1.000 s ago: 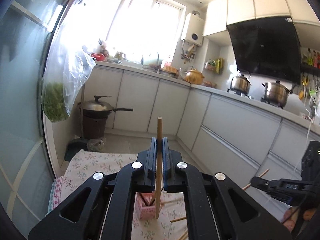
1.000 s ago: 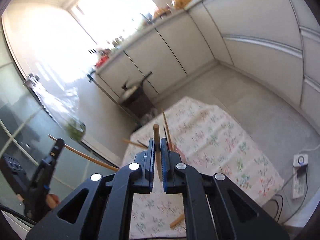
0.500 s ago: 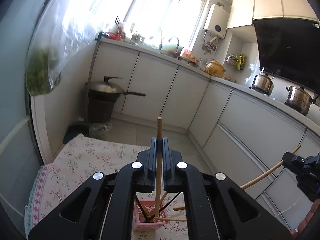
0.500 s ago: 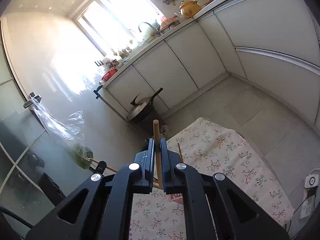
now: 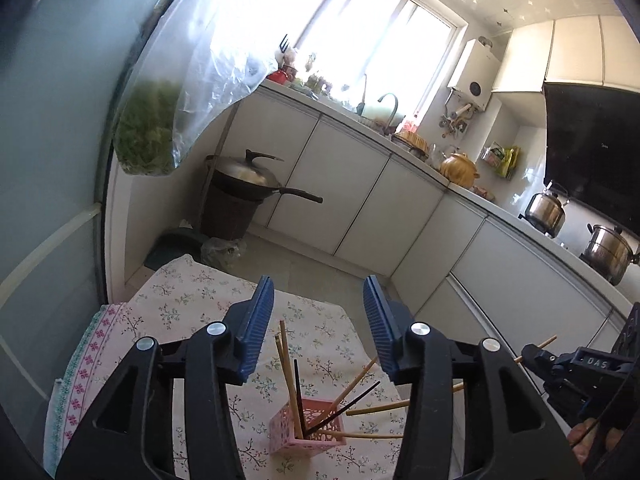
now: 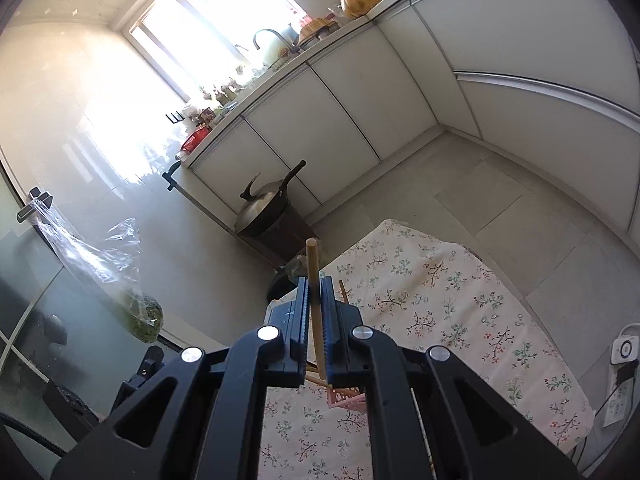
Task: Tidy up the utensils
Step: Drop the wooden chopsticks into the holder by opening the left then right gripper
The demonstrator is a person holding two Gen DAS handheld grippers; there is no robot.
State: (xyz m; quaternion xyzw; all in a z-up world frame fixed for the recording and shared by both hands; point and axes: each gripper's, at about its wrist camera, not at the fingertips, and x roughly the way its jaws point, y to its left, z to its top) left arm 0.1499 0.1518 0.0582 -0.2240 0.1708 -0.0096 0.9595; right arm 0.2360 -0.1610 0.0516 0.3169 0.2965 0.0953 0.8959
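A pink openwork holder (image 5: pixel 307 426) stands on the floral tablecloth (image 5: pixel 180 300) and holds several wooden and dark chopsticks (image 5: pixel 289 372) that lean at different angles. My left gripper (image 5: pixel 318 300) is open and empty, directly above the holder. My right gripper (image 6: pixel 315 292) is shut on a wooden chopstick (image 6: pixel 312 264) that stands upright between its pads. That gripper also shows at the right edge of the left wrist view (image 5: pixel 576 364). Part of the pink holder (image 6: pixel 347 396) shows below the right gripper.
A wok with a lid (image 5: pixel 248 178) sits on a dark bin by the white cabinets (image 5: pixel 348 184). A plastic bag of greens (image 5: pixel 150 132) hangs at the left. Pots (image 5: pixel 610 250) stand on the stove. A power strip (image 6: pixel 622 354) lies on the floor.
My left gripper has opened and its wooden chopstick now stands in the pink holder. My right gripper still holds its chopstick and has tilted to look further across the table.
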